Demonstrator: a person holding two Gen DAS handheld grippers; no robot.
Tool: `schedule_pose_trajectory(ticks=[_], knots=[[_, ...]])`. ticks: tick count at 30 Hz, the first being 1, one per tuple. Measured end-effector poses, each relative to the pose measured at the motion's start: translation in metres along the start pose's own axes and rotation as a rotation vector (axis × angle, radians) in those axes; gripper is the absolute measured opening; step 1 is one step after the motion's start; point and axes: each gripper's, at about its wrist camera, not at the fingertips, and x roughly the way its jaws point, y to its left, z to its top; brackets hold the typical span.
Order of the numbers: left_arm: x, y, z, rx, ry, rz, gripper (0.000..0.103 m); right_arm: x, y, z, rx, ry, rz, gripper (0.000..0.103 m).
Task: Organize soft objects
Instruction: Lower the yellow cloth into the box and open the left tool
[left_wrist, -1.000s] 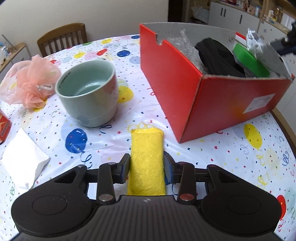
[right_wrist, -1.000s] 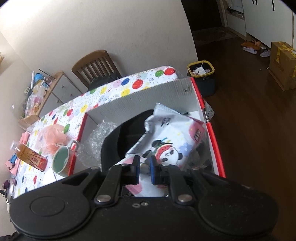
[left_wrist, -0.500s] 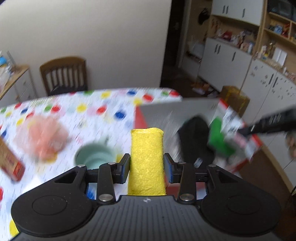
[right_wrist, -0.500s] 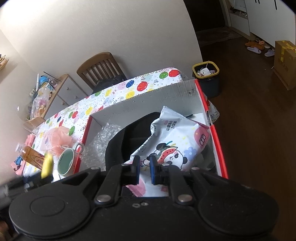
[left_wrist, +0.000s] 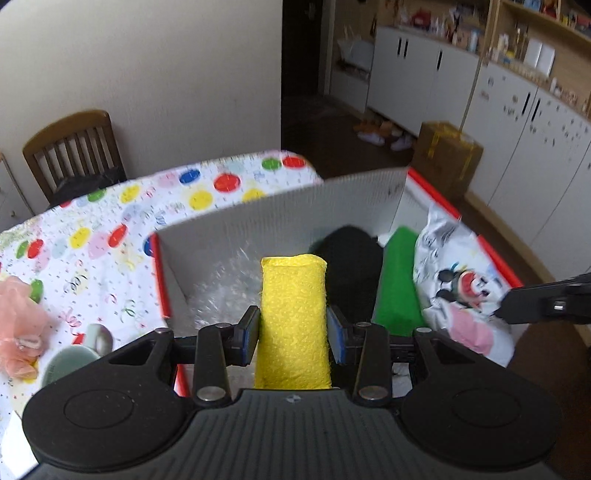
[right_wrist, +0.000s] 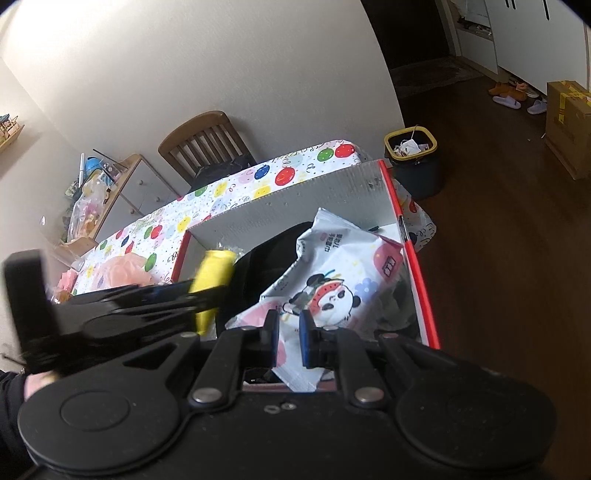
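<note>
My left gripper (left_wrist: 291, 328) is shut on a yellow sponge (left_wrist: 293, 295), which it holds upright in the air over the open red box (left_wrist: 280, 206). In the box lie bubble wrap (left_wrist: 221, 291), a black soft item (left_wrist: 354, 258), a green block (left_wrist: 399, 280) and a white tissue pack with a panda print (left_wrist: 454, 280). My right gripper (right_wrist: 288, 332) is shut on the near corner of that tissue pack (right_wrist: 332, 273), at the box's right side. The right wrist view shows the sponge (right_wrist: 214, 269) and the blurred left gripper (right_wrist: 199, 291) over the box's left part.
A pink mesh puff (left_wrist: 18, 314) and a pale green mug (left_wrist: 70, 365) sit on the dotted tablecloth left of the box. A wooden chair (left_wrist: 74, 147) stands behind the table. On the floor are a bin (right_wrist: 413, 155) and a cardboard box (left_wrist: 447, 147).
My left gripper lifted the yellow sponge off the table and carried it up and over the red box. The right gripper stayed put, gripping the tissue pack.
</note>
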Motion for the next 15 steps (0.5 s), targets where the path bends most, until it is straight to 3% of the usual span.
schedule_pose_trajectory(ticks=[9,12,13,15], knots=[[0.028,-0.005,-0.007,0.031,0.096,0.024,0.038,-0.001,-0.001,-0.003,0.011,0.000,0.010,0.011],[0.021,-0.003,-0.009,0.022,0.083,0.027,0.054,-0.002,0.001,-0.003,0.010,-0.001,0.015,0.011],[0.017,-0.003,-0.009,0.019,0.075,0.028,0.067,-0.002,0.002,-0.003,0.011,-0.002,0.018,0.011],[0.008,-0.001,-0.009,0.008,0.046,0.015,0.073,-0.003,0.004,-0.003,0.008,-0.004,0.021,0.012]])
